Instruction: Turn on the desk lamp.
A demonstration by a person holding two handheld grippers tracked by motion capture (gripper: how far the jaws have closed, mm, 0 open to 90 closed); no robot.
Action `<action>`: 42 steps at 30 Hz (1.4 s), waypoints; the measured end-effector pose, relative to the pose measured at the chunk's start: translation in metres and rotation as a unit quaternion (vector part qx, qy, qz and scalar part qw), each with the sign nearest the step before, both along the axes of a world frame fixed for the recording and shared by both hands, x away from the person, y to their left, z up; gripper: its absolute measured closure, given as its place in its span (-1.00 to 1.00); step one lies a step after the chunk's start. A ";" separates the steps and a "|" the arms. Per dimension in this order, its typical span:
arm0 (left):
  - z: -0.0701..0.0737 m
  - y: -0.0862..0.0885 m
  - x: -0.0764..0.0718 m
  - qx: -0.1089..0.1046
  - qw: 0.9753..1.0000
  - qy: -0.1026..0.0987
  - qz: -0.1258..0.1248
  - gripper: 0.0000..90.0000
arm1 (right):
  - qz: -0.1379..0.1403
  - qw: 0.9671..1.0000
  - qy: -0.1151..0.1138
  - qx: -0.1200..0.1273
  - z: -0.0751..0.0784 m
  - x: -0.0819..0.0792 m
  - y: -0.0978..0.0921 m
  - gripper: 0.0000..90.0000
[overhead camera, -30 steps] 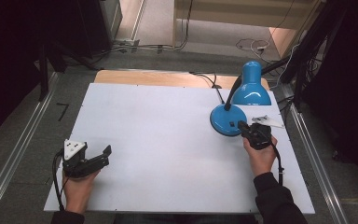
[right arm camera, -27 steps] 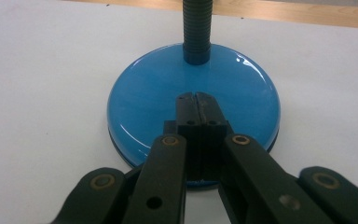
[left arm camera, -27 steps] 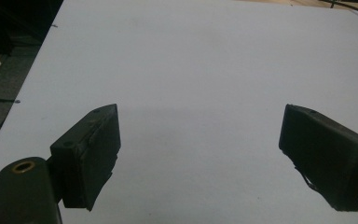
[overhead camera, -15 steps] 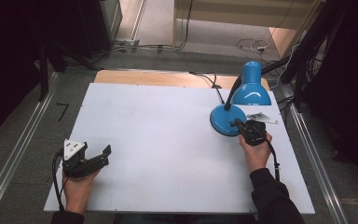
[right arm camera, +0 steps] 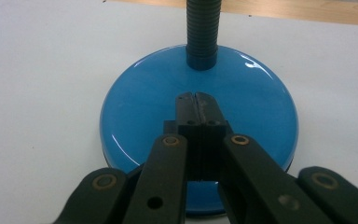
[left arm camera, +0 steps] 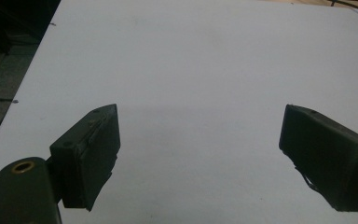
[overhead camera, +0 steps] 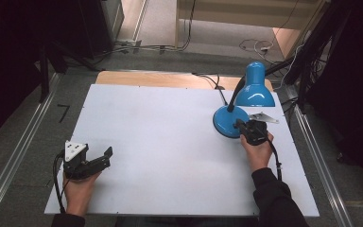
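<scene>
A blue desk lamp stands at the right of the white table (overhead camera: 170, 137), with its round base (overhead camera: 224, 124) on the table and its shade (overhead camera: 255, 90) bent over on a black flexible neck (right arm camera: 203, 32). My right gripper (overhead camera: 240, 125) is shut with nothing between its jaws. In the right gripper view, the closed tips of the right gripper (right arm camera: 196, 100) sit over the middle of the glossy base (right arm camera: 135, 107), just short of the neck. My left gripper (overhead camera: 108, 157) rests near the table's front left corner. Its jaws stand wide apart over bare table, so the left gripper (left arm camera: 200, 154) is open.
The lamp's black cable (overhead camera: 215, 82) runs off the back edge over a strip of wooden board (overhead camera: 170, 78). Metal rails (overhead camera: 23, 151) flank the table on both sides. Between the two grippers lies a broad stretch of bare white surface.
My right gripper has moved forward and a little left, from beside the lamp's base to over it. The left gripper has stayed where it was, open.
</scene>
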State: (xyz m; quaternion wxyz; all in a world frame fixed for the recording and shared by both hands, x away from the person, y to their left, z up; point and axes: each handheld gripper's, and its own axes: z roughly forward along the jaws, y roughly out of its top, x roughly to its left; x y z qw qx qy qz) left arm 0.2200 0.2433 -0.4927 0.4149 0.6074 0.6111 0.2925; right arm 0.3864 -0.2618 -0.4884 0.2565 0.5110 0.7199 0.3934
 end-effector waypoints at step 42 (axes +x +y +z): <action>0.000 0.001 -0.001 -0.004 1.000 -0.001 0.002 -0.71 | -0.002 1.000 0.002 -0.012 -0.009 0.002 0.003 0.95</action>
